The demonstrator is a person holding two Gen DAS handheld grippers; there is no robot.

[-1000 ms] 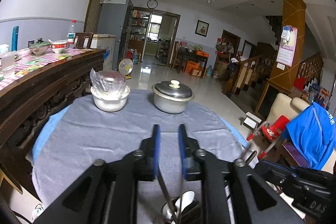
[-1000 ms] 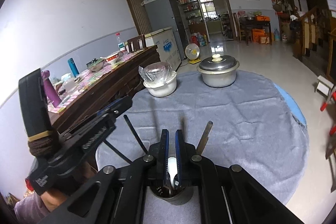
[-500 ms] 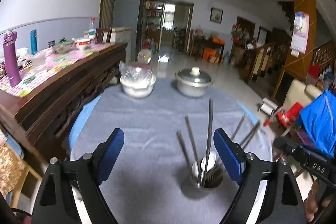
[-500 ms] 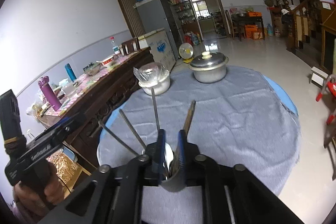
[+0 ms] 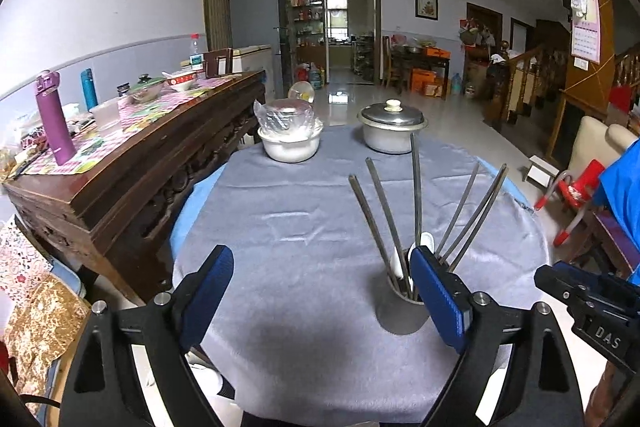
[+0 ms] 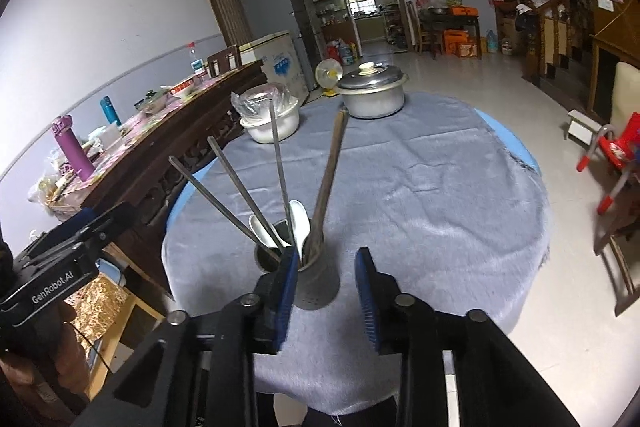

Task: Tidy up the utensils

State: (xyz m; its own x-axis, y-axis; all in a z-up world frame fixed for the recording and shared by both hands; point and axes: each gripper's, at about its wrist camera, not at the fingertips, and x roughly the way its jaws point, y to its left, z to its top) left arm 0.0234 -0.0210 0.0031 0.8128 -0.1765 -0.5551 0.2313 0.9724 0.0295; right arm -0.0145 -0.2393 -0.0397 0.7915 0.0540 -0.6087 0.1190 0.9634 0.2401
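Both grabbers are opening and hold nothing, but the right grabber [image 6: 326, 287] sits so near the cup [image 6: 310, 277] of chopsticks [image 6: 280, 179] it could knock it over.

The table is covered by a grey cloth [image 5: 304, 267] with a soft, matt nap. The utensil holder [image 6: 316, 283] and lidded pot [image 5: 390, 135] are dull metal. The sideboard [image 5: 132, 163] is dark, glossy carved wood.
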